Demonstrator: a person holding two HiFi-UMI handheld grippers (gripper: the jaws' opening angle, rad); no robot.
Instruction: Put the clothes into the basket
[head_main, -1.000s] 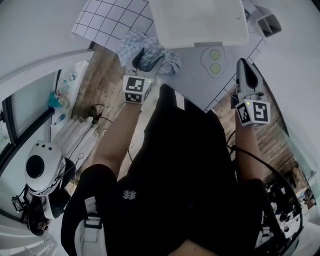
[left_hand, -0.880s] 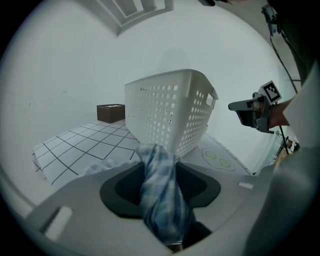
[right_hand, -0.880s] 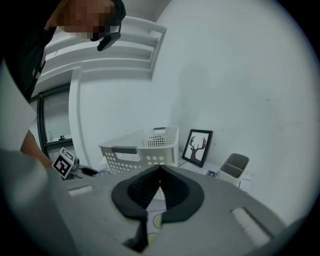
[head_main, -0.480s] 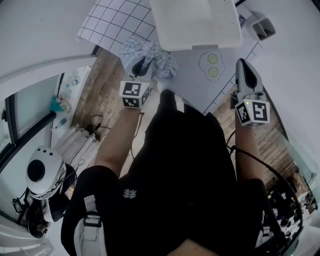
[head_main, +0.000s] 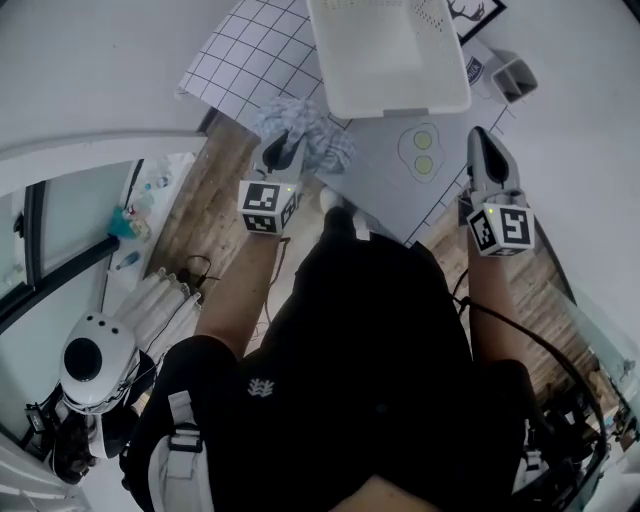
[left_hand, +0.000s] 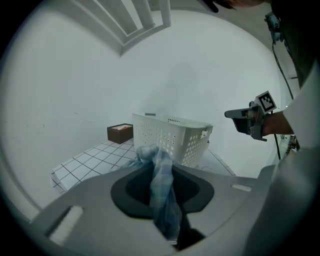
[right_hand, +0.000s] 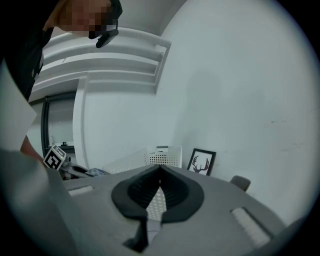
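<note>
Where the left gripper's (head_main: 282, 143) fingers have just closed, the blue checked cloth (left_hand: 162, 192) is pinched between them, hanging lengthwise along them, just short of the basket (left_hand: 172, 137). The right gripper's (right_hand: 159, 170) fingers are together and empty.

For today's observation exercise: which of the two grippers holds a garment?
The left gripper: its jaws have just closed on the blue checked cloth; the right gripper is shut and empty.

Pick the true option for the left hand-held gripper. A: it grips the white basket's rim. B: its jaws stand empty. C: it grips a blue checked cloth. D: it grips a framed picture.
C: in the left gripper view the blue checked cloth hangs pinched between the jaws of the left hand-held gripper, which have just closed on it.
</note>
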